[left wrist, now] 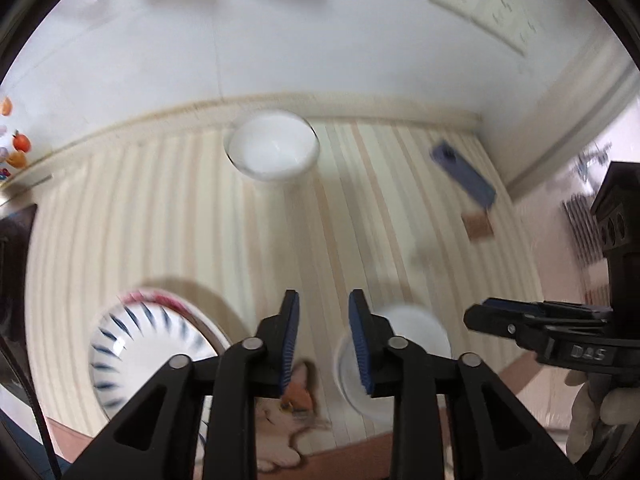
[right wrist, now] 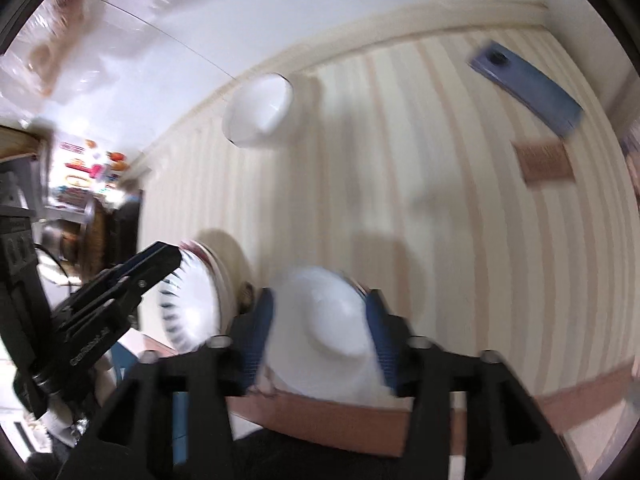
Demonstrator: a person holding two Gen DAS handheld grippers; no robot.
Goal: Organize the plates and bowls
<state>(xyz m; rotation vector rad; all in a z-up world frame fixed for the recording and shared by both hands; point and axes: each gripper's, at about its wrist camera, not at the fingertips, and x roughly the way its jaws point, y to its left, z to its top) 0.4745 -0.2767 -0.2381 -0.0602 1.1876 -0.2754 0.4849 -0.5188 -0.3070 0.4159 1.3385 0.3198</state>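
Note:
A plain white bowl [left wrist: 272, 146] stands at the far edge of the striped tablecloth [left wrist: 160, 208], by the wall. At the near left, a blue-streaked bowl [left wrist: 136, 344] rests on a red-rimmed plate [left wrist: 192, 308]. A small white bowl [left wrist: 400, 364] sits near the front edge. My left gripper [left wrist: 325, 340] is open and empty, hovering between these two near dishes. In the right wrist view, my right gripper [right wrist: 320, 296] is open, its pads flanking the small white bowl [right wrist: 324, 332]; contact is unclear through the blur. The right gripper [left wrist: 476, 316] reaches in from the right.
A blue phone [left wrist: 464, 176] and a brown square card [left wrist: 478, 224] lie at the far right of the table. A cat picture [left wrist: 288, 412] marks the cloth near the front edge. A gloved hand [left wrist: 592, 408] holds the right gripper. Wall sockets [left wrist: 492, 8] sit above.

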